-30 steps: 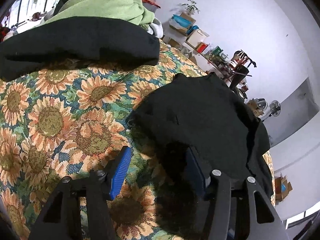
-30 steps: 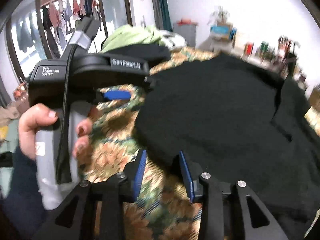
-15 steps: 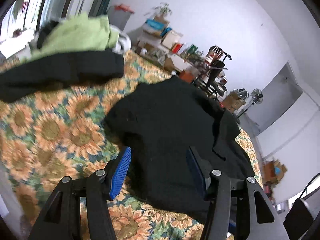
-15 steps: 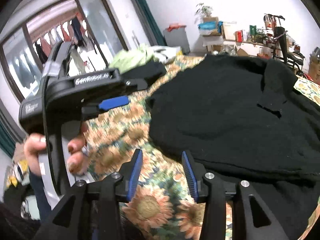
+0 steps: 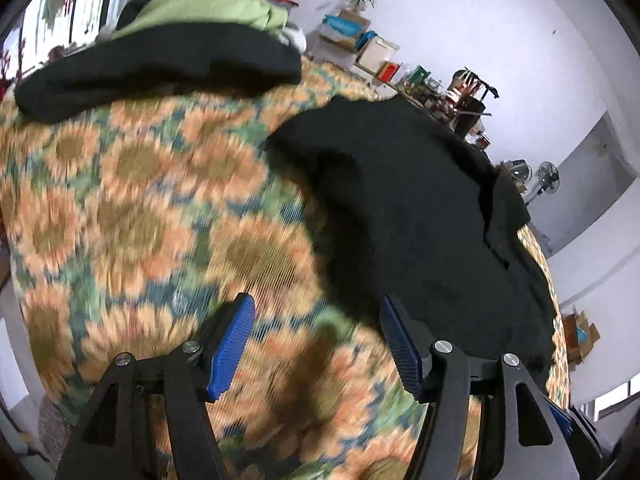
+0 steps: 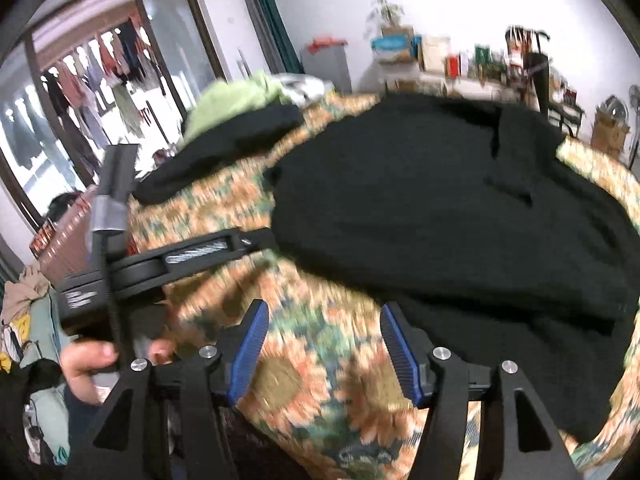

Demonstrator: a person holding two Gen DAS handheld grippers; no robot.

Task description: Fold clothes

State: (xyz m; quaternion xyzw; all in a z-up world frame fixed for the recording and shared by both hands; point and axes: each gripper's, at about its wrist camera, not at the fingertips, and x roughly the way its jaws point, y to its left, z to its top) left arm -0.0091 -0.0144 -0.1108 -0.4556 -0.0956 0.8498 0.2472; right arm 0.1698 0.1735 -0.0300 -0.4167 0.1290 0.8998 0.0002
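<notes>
A black garment lies spread and partly folded on the sunflower-patterned cover. My left gripper hovers open over the cover at the garment's near edge, nothing between its blue pads. My right gripper is also open and empty, just short of the garment's near hem. In the right wrist view, the left gripper's black body reaches in from the left, held by a hand.
A second black garment lies folded at the far side, with a green cloth pile behind it. Cluttered shelves and boxes line the white wall. Fans stand on the right. Hanging clothes show through the window.
Both grippers have dropped back closer to the cover near the garment's near edge. The right gripper's fingers have spread wider. The views are motion-blurred.
</notes>
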